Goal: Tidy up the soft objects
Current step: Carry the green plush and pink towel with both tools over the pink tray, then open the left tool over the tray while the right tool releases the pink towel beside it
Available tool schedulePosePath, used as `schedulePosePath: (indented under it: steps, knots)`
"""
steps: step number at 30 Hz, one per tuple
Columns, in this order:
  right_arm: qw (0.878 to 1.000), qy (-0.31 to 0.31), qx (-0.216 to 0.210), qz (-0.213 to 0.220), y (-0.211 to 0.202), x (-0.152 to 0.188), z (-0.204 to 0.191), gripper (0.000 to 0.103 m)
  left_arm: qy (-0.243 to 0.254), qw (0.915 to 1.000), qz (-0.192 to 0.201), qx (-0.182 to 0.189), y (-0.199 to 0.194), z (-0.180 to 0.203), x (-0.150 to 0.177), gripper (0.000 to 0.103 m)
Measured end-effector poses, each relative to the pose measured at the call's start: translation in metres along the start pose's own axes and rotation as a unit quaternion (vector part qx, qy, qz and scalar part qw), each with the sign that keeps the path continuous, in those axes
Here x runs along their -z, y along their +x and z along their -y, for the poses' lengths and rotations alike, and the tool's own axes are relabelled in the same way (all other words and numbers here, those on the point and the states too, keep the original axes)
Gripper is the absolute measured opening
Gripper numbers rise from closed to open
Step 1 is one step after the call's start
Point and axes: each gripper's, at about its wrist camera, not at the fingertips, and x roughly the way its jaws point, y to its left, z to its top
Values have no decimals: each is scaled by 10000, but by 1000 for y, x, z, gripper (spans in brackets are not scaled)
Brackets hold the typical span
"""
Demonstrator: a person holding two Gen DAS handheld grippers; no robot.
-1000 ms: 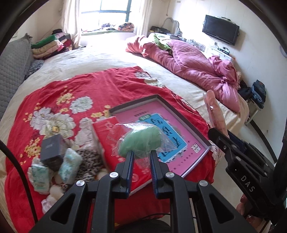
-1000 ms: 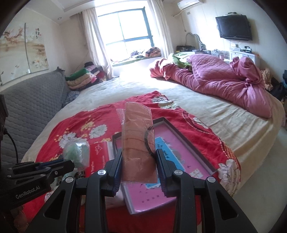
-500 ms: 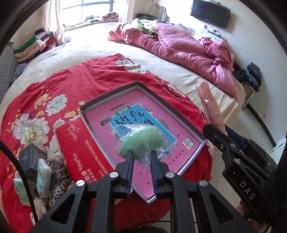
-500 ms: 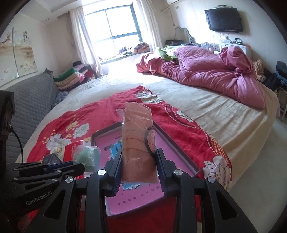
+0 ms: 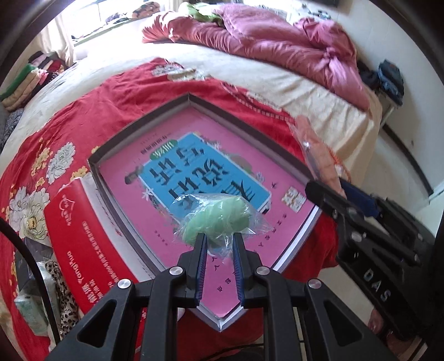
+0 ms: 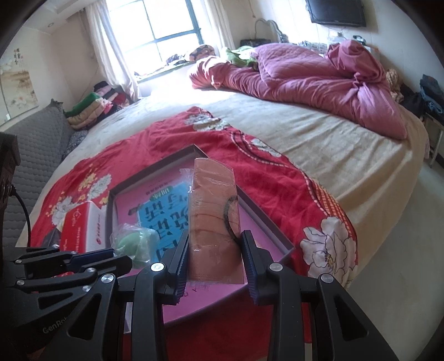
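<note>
Two packets hang over the pink box (image 5: 288,244) at centre frame, my left gripper (image 5: 219,244) pinching only the green bundle's (image 5: 219,219) loose wrap, my right gripper (image 6: 215,250) clamping the peach pack (image 6: 212,211), so thin plastic could slip early.

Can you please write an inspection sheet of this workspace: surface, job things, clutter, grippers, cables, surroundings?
Surface: red floral blanket spread on a beige bed.
Job things: green soft item in clear plastic bag; peach cloth pack in clear wrap; open shallow box with pink printed bottom under both.
Clutter: red carton beside the box; leopard-print cloth and small packets at the blanket's left edge.
Grippers: left gripper shut on the green item's bag; right gripper shut on the peach pack.
Cables: black cable at left.
Surroundings: crumpled pink quilt, window, wall television, grey sofa.
</note>
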Motion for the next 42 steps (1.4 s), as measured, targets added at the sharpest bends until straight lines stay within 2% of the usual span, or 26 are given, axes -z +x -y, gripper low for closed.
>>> schedulePosePath:
  steps: [14,18,28,32,42]
  knots:
    - [9985,31,75,-533,50,8,9,37,210,9993,-245,-166,26,4,1,19]
    - [9986,77,170,-498,54,8,11,37,214,9992,-294,-147,30,3,1,19]
    - [9977,255,96,-613,59,11,18,42,159,9992,-329,-172,34,1,2,20]
    - [9982,264,153,-520,53,10,19,51,186,9987,-429,-196,38,3,4,20]
    - [9985,387,183,-352,38,7,23,55,73,9989,-457,-121,38,-2,7,25]
